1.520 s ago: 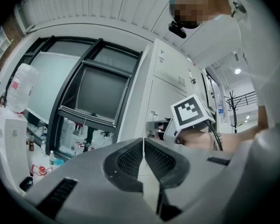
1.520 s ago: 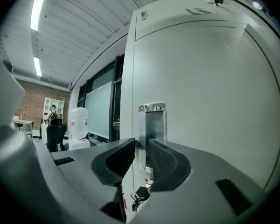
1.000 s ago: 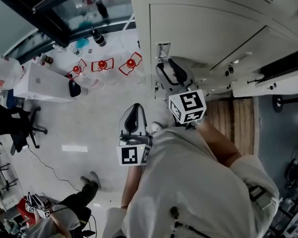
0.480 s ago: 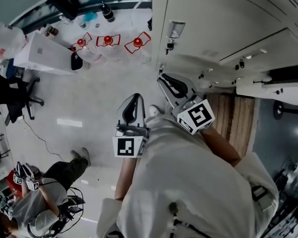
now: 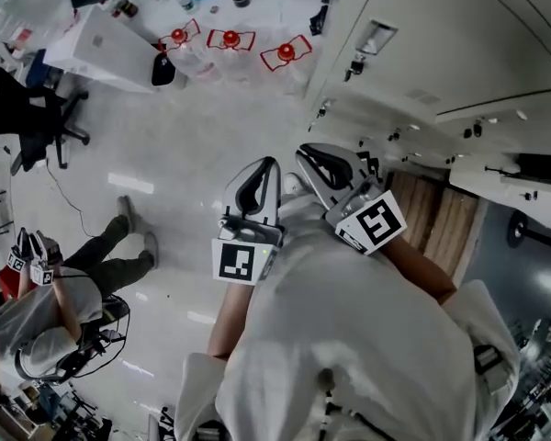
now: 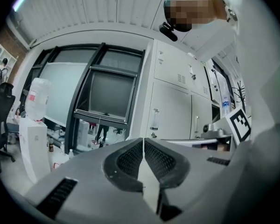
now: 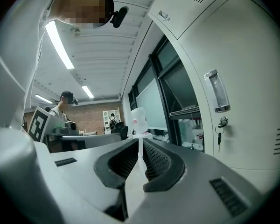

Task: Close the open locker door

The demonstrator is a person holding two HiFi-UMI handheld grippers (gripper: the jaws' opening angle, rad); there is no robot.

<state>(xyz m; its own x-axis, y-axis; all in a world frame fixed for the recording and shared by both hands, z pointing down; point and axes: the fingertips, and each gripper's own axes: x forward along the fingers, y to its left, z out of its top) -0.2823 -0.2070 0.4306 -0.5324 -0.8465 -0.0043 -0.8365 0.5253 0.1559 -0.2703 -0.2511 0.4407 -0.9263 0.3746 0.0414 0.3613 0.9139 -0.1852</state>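
**A:** Where is the locker door at this moment?

**B:** In the right gripper view a locker door (image 7: 238,69) fills the right side, just beside the right gripper (image 7: 140,139). It looks shut, with a handle (image 7: 216,91) and a key (image 7: 219,125) hanging under it.

**A:** And that gripper?

**B:** Its jaws have just been closing. Only a thin slit is between them, with nothing inside.

**A:** The left gripper?

**B:** The left gripper (image 6: 143,140) has its jaws together, empty, and faces a dark window (image 6: 107,94).

**A:** Is any locker open?

**B:** At the right edge of the head view there is a dark gap (image 5: 544,165) above a white panel. I cannot tell if this is the open door.
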